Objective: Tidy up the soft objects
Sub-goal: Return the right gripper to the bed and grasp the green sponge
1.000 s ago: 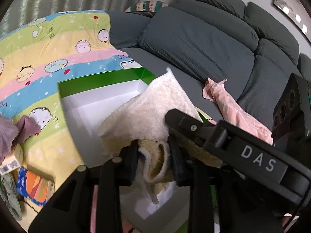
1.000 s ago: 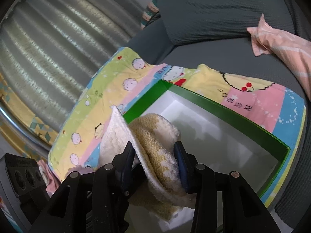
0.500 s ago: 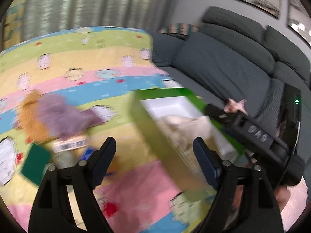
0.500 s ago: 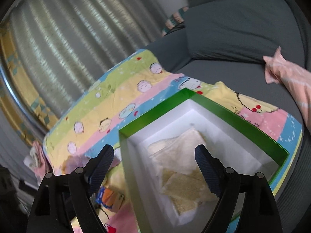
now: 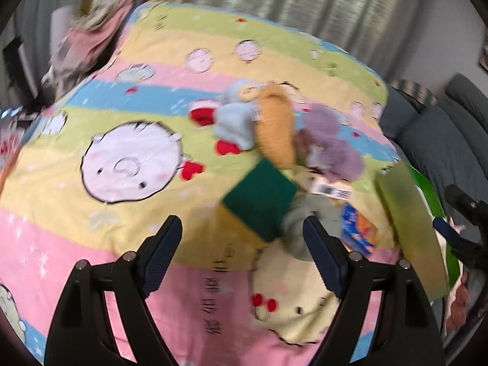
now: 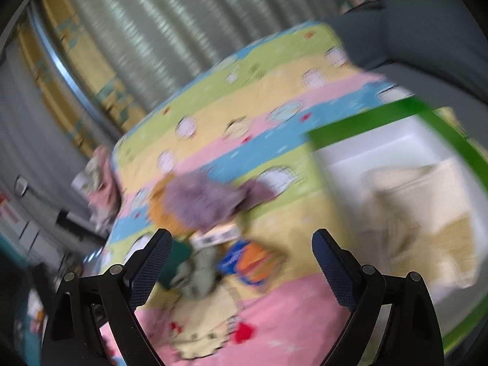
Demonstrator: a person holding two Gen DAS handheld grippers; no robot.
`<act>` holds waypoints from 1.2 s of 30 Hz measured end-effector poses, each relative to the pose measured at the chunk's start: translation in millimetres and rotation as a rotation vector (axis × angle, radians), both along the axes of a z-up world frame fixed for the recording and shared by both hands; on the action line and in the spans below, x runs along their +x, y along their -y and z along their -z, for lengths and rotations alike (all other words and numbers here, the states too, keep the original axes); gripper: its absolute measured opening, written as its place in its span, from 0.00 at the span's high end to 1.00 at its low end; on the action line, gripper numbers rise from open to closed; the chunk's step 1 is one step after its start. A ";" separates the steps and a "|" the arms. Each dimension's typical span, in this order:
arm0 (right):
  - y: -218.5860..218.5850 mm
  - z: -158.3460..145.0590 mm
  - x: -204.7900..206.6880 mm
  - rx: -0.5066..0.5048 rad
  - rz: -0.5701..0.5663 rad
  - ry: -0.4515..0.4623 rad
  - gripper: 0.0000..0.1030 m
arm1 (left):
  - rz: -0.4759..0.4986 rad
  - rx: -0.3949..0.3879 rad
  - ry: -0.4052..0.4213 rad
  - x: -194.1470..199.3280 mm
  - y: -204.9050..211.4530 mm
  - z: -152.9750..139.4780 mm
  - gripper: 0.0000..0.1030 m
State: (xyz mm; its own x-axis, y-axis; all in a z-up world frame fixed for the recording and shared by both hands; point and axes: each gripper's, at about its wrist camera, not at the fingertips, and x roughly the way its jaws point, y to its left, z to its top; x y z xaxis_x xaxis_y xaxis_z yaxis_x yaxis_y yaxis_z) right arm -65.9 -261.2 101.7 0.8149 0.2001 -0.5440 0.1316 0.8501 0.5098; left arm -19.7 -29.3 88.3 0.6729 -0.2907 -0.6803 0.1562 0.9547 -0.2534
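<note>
Jaws of left gripper (image 5: 242, 253) gape empty; right gripper (image 6: 241, 260) opening, empty, above fuzzy cloths (image 6: 201, 198).

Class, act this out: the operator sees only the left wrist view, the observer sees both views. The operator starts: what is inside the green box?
Observer: A cream towel lies in the box.
Operator: Is the right gripper carrying anything?
Observer: No, nothing is between its jaws, which are opening.
Operator: What colour is the box inside?
Observer: White.
</note>
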 end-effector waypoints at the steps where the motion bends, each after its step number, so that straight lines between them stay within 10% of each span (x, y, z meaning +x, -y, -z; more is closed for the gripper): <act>1: -8.1 1.6 5.7 0.008 -0.026 -0.010 0.09 | -0.028 -0.010 -0.012 2.7 -10.3 8.3 0.22; 7: -69.4 12.7 65.7 0.045 -0.208 -0.125 0.10 | -0.047 -0.077 -0.081 25.8 -25.3 24.7 0.23; 13: -125.5 25.2 128.2 -0.094 -0.346 -0.230 0.42 | -0.052 -0.125 -0.152 40.7 -32.3 40.0 0.32; 20: -145.2 48.7 164.3 -0.200 -0.404 -0.299 0.42 | -0.053 -0.243 -0.186 46.9 -38.2 45.3 0.63; 26: -153.4 61.5 176.3 -0.253 -0.435 -0.334 0.42 | -0.041 -0.366 -0.250 57.1 -39.1 56.3 0.68; 36: -167.5 50.5 145.3 -0.250 -0.504 -0.281 0.42 | -0.069 -0.331 -0.256 48.2 -43.6 55.2 0.70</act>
State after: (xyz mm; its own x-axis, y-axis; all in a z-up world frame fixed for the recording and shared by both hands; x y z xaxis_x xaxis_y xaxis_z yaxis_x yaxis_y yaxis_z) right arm 79.4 -93.8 51.2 0.4725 0.3618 -0.8037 -0.2163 0.9316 0.2921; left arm 28.5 14.2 33.1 0.5200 -0.4820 -0.7052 -0.0131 0.8210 -0.5708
